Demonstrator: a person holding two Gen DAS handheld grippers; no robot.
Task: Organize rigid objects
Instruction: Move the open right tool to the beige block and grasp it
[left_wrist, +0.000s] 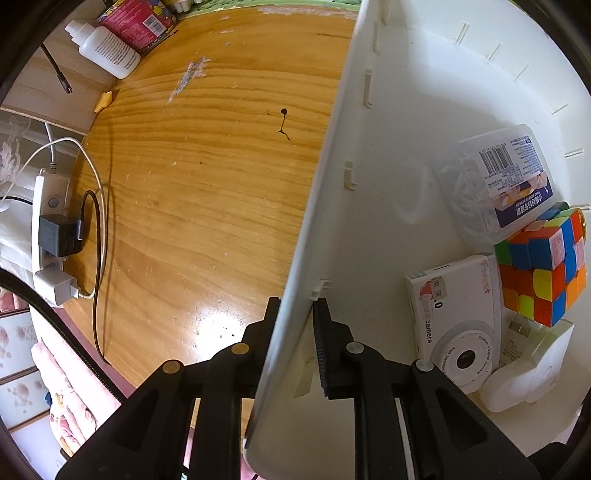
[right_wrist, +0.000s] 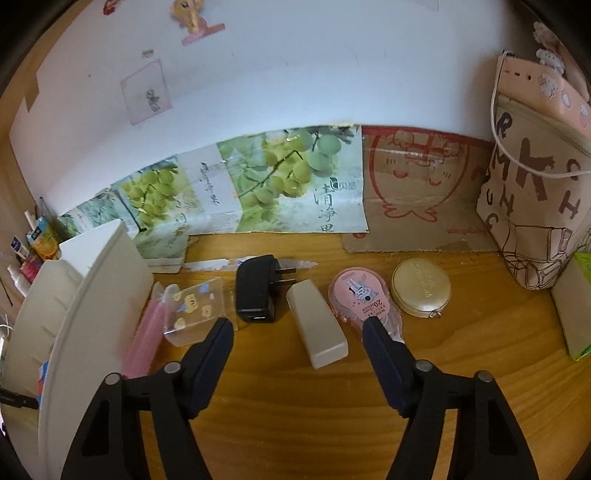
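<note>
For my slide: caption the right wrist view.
Open right tool above beige case, beside black charger on wooden desk.

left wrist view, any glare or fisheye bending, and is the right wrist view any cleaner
Left wrist view: bright glare patch on the wooden table near the jaws, and the white bin wall bows from fisheye. Right wrist view: no glare, softer focus, table edge and wall poster curve.

Lighting: warm, fairly bright indoor light from overhead. Glare: a white hotspot on the glossy orange-brown wooden tabletop (left_wrist: 207, 314). Shadows: soft, short. Focus: mostly sharp, slightly soft centrally. Distortion: strong fisheye bending, dark vignetted corners in both views.
</note>
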